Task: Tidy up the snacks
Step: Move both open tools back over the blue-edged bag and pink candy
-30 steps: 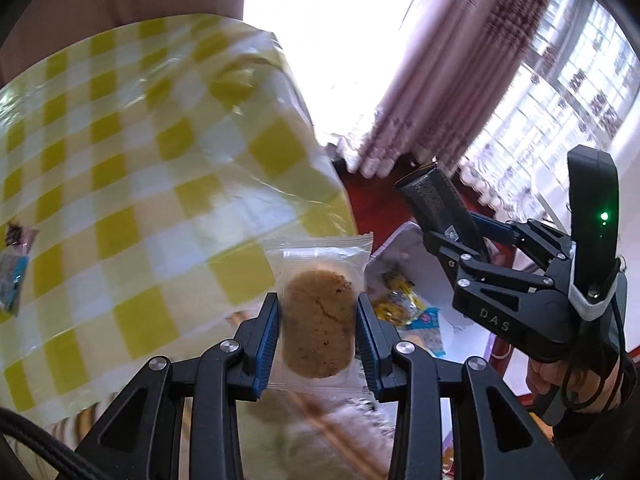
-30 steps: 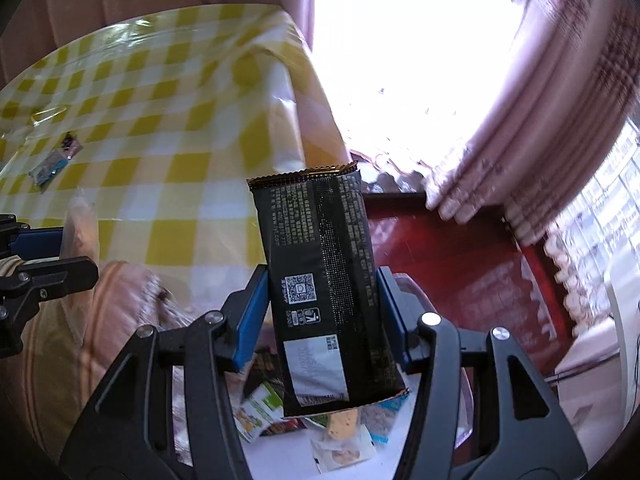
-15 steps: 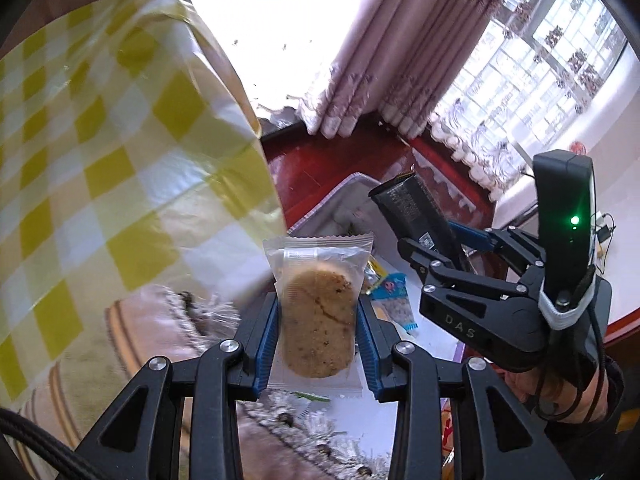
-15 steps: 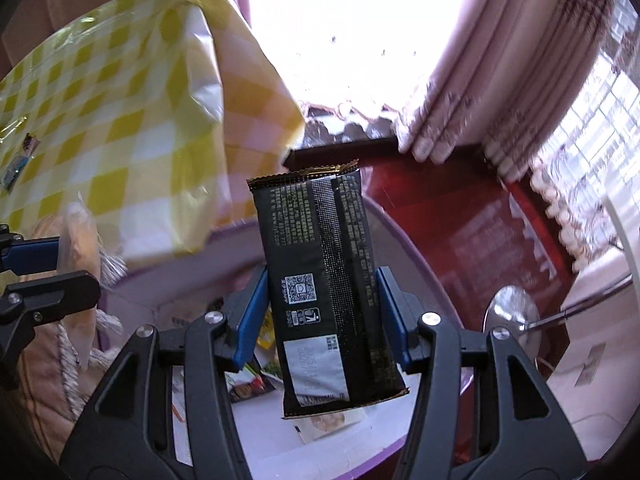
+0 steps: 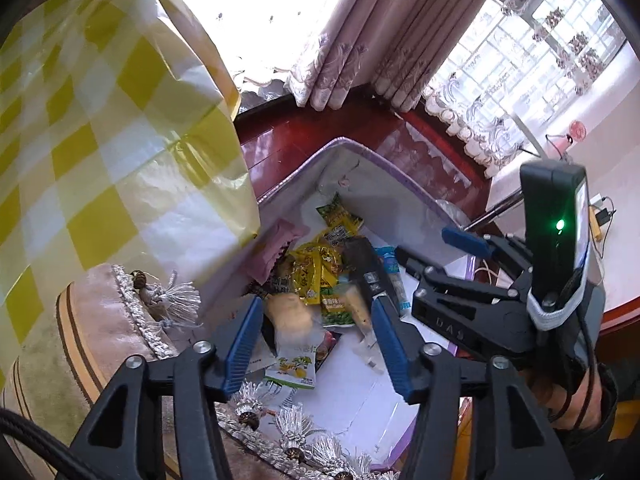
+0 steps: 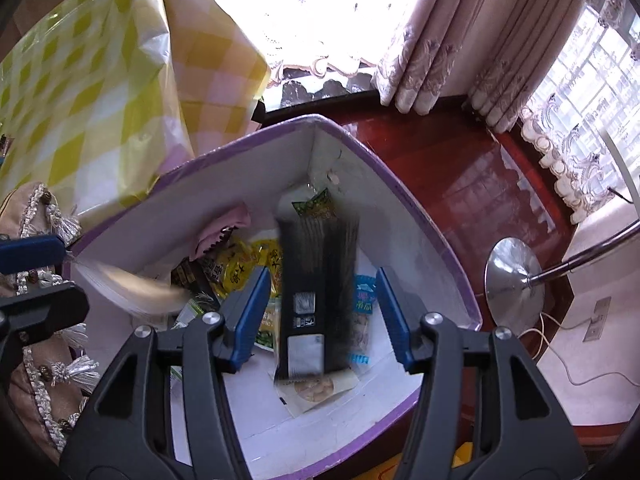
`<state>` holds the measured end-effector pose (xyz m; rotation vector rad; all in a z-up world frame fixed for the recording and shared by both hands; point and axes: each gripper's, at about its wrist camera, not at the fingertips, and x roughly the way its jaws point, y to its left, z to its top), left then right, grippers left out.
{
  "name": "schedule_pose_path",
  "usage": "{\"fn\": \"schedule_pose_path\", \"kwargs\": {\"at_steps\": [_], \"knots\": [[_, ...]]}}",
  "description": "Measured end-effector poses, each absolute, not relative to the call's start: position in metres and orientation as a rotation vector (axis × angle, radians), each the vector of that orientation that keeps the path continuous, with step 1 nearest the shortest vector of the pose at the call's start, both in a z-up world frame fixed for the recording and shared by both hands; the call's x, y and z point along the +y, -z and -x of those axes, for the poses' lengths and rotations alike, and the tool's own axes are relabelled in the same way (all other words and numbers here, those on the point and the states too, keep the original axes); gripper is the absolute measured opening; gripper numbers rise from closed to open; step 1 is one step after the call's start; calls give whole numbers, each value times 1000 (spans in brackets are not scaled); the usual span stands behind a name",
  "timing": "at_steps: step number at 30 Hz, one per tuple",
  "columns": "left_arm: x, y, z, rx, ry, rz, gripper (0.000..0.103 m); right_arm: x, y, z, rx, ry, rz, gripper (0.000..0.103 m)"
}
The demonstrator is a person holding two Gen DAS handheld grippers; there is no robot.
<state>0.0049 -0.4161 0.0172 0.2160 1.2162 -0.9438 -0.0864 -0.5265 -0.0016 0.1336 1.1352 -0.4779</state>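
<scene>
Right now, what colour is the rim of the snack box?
Purple; the box rim shows best in the right wrist view.

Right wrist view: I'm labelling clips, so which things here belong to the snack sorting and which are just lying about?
Part of the job:
- purple-rimmed box
- black snack packet, blurred, dropping between open jaws
- cookie packet, also blurred, falling
- yellow snack packs in the box

Lying about:
- checked tablecloth
- curtains
- chrome stand base
- tasselled cushion

snack packets [image 6: 240,272] in box [image 6: 420,232], tablecloth [image 6: 100,92] left of box
</scene>
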Motion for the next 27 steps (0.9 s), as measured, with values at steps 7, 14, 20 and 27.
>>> {"fn": "schedule_pose_path", "kwargs": {"at_steps": [7,14,20,27], "knots": [[-398,-20,-19,1214,906,-162,59,-513,-2,81,1130,457,-115,69],[-341,-32,-49,1178,800,-36,59,-498,-11,70,1115,422,-97,71],[-249,-36,-95,1143,575,146,59,-484,-21,56,1089,394,-84,75],[-130,-22,-146,1133,237,352,67,-465,-28,35,1074,351,-56,78]]}}
